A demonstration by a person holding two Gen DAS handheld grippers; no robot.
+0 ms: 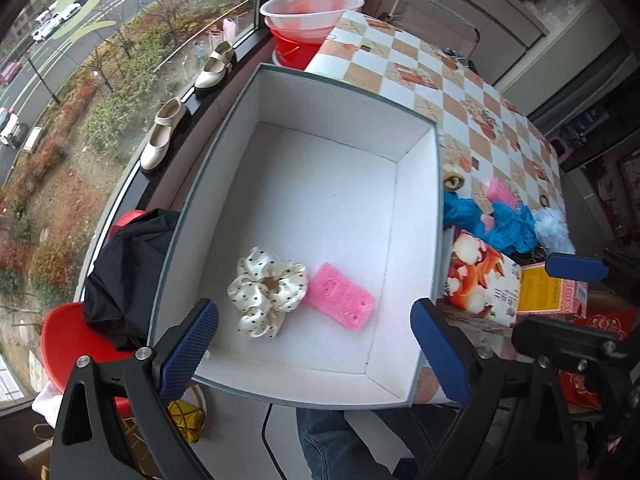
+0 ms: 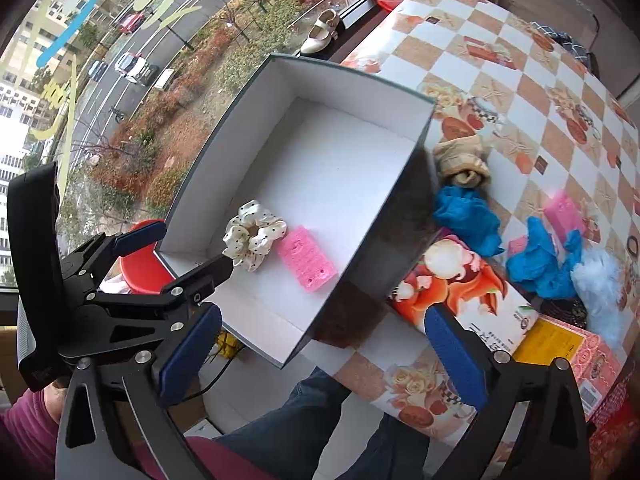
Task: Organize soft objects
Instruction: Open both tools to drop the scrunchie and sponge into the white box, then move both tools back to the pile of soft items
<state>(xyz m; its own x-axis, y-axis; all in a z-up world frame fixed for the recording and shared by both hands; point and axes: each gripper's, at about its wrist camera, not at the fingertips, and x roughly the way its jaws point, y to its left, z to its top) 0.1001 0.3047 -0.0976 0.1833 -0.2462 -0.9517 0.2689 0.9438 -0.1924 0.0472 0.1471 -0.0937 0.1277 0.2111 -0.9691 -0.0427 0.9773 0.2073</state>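
Where box wall [image 2: 384, 240] blocks — table [image 2: 520, 92] unseen

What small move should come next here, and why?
Probably the right gripper, open and empty, should reach for the blue cloth beside the box. The scrunchie and one pink sponge already lie inside, while soft things remain on the table.
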